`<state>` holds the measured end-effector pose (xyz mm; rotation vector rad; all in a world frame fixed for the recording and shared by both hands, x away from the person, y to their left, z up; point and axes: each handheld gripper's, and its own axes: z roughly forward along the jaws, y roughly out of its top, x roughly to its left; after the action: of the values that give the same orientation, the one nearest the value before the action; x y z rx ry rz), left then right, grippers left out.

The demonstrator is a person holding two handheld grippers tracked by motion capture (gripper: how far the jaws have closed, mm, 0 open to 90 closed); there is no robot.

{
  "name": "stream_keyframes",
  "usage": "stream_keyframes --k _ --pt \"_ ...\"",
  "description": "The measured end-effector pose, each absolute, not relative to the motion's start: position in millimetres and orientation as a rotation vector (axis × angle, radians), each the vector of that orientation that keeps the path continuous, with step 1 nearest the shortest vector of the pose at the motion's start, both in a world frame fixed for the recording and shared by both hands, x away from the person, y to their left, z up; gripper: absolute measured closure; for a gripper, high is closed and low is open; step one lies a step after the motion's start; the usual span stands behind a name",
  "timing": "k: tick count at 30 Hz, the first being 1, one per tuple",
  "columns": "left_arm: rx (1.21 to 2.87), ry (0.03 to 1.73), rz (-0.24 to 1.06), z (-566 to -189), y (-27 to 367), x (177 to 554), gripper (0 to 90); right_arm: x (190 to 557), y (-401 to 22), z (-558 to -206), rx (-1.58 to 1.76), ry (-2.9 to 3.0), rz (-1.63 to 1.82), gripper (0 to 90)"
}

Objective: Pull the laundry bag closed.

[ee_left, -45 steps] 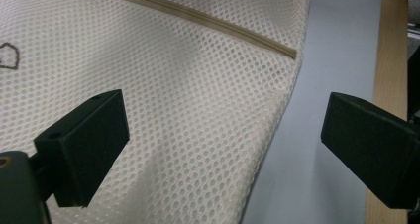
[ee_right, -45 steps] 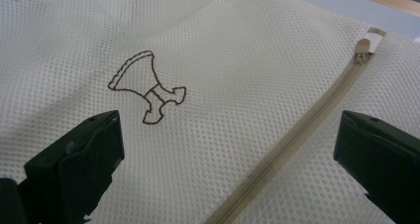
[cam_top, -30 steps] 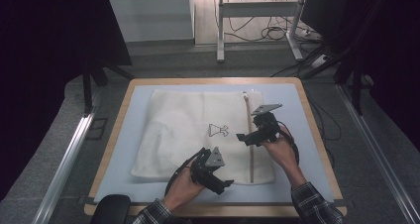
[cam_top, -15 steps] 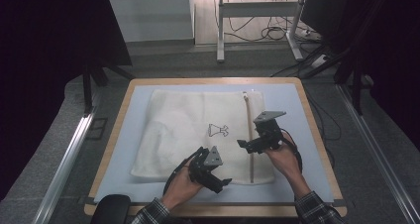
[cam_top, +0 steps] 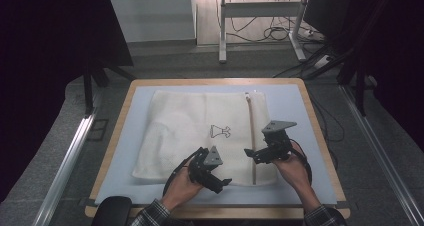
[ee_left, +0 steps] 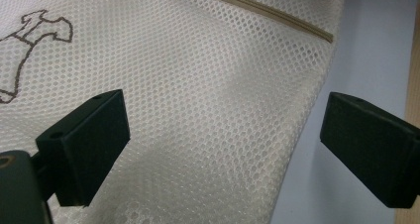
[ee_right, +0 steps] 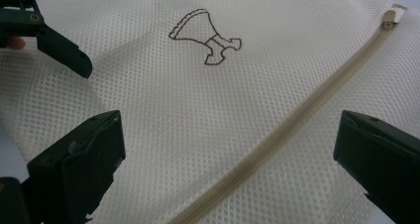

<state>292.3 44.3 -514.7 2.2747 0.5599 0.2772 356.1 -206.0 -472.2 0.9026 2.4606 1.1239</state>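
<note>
High view: a white mesh laundry bag is seen lying flat on the blue mat of the counter, zipper running down its right side; contents cannot be made out. The left tongs are held open over the bag's near edge, the right tongs open just above the zipper.

Left gripper view: jaws spread wide over mesh near the bag's edge.

Right gripper view: jaws spread across the zipper; the printed dress emblem lies beyond.
</note>
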Motion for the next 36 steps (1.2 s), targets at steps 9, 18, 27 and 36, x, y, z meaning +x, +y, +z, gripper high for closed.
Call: stream_keyframes --k 9,18,27,36 --pt "2.286 0.560 0.263 -512.1 46.8 292.5 5.5 339.5 -217.7 -474.7 0.885 2.436 1.105 0.0" --pt "2.255 0.592 0.286 -508.4 59.5 292.1 5.2 324.4 -227.2 -476.6 0.888 2.423 1.085 0.2" --pt "2.234 0.633 0.309 -504.5 80.9 288.7 5.0 309.6 -240.3 -475.8 0.892 2.395 1.086 0.2" --pt "2.200 0.701 0.340 -502.9 112.0 279.4 4.8 295.3 -255.0 -474.7 0.897 2.370 1.081 0.2"
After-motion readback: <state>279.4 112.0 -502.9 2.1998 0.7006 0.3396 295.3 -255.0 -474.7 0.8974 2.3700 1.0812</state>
